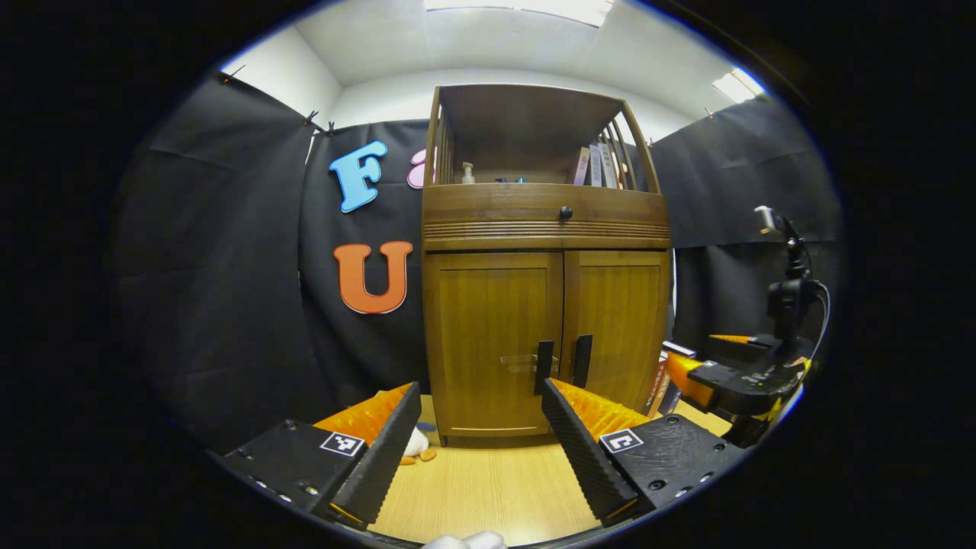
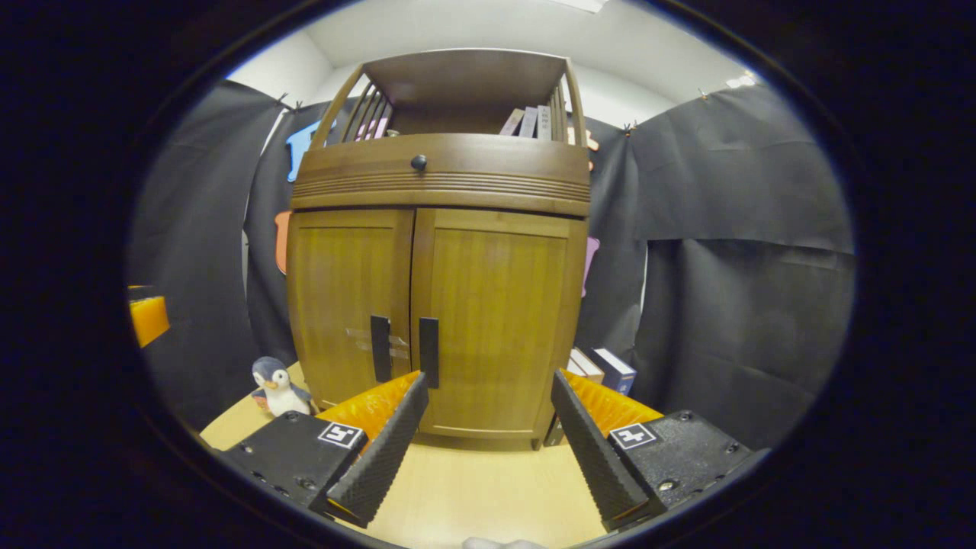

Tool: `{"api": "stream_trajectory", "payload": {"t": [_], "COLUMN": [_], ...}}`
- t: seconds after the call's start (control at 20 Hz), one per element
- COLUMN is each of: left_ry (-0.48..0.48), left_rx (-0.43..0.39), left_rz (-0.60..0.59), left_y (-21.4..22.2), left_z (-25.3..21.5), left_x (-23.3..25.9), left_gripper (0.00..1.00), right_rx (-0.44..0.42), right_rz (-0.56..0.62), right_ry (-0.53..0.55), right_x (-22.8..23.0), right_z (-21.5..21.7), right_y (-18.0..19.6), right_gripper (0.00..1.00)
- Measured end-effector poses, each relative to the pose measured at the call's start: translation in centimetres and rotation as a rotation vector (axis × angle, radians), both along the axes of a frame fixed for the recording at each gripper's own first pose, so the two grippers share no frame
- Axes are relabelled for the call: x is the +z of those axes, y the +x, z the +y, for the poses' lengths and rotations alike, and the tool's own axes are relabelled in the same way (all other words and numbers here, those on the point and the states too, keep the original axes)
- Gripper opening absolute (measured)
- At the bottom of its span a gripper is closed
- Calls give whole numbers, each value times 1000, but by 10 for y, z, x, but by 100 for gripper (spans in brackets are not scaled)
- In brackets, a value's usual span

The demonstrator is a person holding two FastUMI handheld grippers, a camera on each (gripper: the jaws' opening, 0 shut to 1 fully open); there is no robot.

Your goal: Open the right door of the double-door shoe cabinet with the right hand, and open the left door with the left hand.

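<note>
— Cabinet point(image 1: 545, 305) first: where does it stand?

— It stands on the pale wooden table point(image 1: 488, 488), against the black cloth wall, straight ahead of both grippers. Both doors are closed. The left door point(image 1: 492, 343) and the right door point(image 1: 618, 328) meet at the middle, each with a dark upright handle beside the seam.

— And above the doors?

— A drawer front with a small round knob point(image 1: 565, 213), then an open shelf holding books point(image 1: 598, 164) and a pump bottle point(image 1: 467, 174).

— How do the grippers sit?

— The left gripper point(image 1: 480, 396) has its fingers wide apart, clear of the cabinet, with the left door's lower half between them. The right gripper point(image 2: 488, 385) is likewise spread, holding nothing, facing the right door point(image 2: 492, 328); its left fingertip lies just below the right handle point(image 2: 428, 352) in the right gripper view.

— Smaller things?

— More books point(image 2: 602, 367) lean by the cabinet's right side. A toy penguin point(image 2: 276, 386) sits at its left corner.
</note>
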State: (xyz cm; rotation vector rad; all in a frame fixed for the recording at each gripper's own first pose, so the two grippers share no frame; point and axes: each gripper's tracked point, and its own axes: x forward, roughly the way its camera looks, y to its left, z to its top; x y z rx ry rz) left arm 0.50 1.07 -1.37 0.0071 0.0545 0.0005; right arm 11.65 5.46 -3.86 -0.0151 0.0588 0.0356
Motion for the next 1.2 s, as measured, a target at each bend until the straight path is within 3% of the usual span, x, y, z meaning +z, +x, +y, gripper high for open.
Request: {"api": "stream_trajectory", "payload": {"t": [0.45, 0.75, 1.2], "left_ry": [13, 22, 32], "left_rx": [112, 212, 264], "left_rz": [28, 46, 71], "left_y": [-3, -6, -4], "left_z": [25, 44, 46], "left_x": [-2, -2, -8], "left_gripper": [96, 96, 96], "right_rx": [82, 88, 108], "right_rz": [44, 109, 168], "right_ry": [-4, -9, 10], "right_x": [-31, -61, -81], "right_z": [64, 79, 91], "right_y": [113, 175, 213], "right_gripper": [100, 99, 65]}}
